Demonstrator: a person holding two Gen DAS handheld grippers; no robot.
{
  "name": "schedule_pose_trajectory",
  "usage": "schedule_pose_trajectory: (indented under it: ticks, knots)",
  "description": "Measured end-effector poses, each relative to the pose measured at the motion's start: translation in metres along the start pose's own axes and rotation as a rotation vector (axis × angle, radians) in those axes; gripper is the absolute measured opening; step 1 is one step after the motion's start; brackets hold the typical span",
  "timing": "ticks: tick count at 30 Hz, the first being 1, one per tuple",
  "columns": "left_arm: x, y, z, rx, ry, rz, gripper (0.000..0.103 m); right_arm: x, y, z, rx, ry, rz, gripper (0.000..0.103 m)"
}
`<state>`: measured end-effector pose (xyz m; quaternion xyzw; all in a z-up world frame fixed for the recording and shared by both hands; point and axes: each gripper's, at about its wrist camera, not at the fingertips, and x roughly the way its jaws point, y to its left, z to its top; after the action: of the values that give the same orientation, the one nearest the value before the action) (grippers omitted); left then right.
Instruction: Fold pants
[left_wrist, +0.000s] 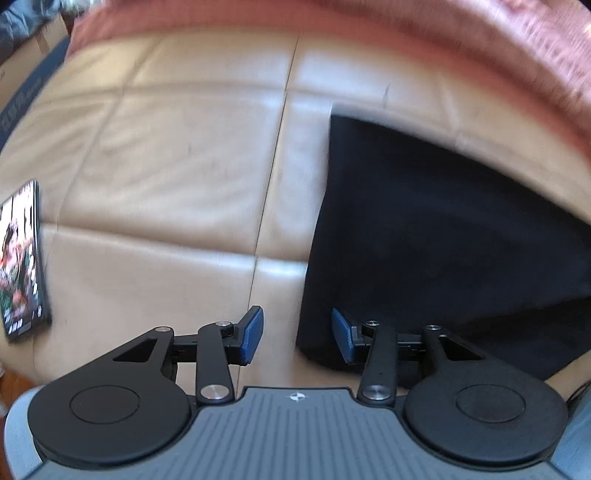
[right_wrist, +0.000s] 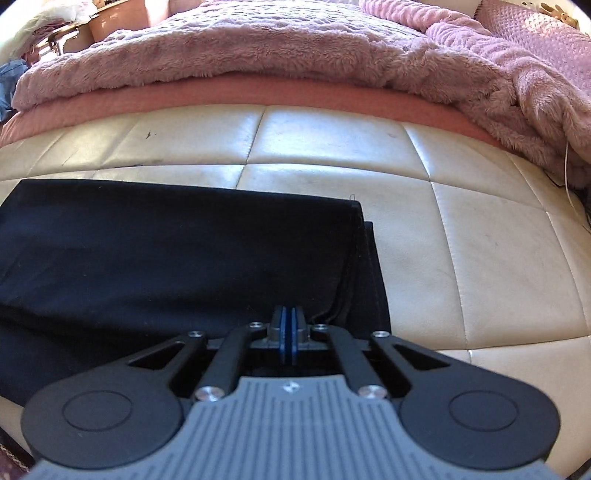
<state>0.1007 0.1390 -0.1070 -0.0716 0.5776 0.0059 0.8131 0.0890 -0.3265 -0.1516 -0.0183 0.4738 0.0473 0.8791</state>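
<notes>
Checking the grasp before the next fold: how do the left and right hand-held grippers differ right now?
The left hand-held gripper is open, its blue pads spread wide; the right hand-held gripper is shut, pads pressed together. The left one sits at the edge of the black pants, half over the cream quilted surface, holding nothing; the right one sits over the pants' near edge, though a pinch of cloth cannot be confirmed. Both share black linkages and blue pads.

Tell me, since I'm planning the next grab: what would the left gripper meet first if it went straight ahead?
Probably the left edge of the black pants: the open left gripper straddles it, with bare beige cushion beyond. Blur leaves depth unclear.
</notes>
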Motion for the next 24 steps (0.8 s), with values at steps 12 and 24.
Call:
schedule_pose_trajectory:
  ticks: [12, 24]
  knots:
    - [0.039, 0.039, 0.02, -0.298, -0.158, -0.315, 0.055, -0.029, 0.055, 0.022, -0.024, -0.087, 0.148, 0.005]
    - [0.06, 0.055, 0.026, -0.301, -0.087, -0.455, 0.025, -0.006, 0.112, 0.036, -0.092, -0.052, 0.253, 0.005]
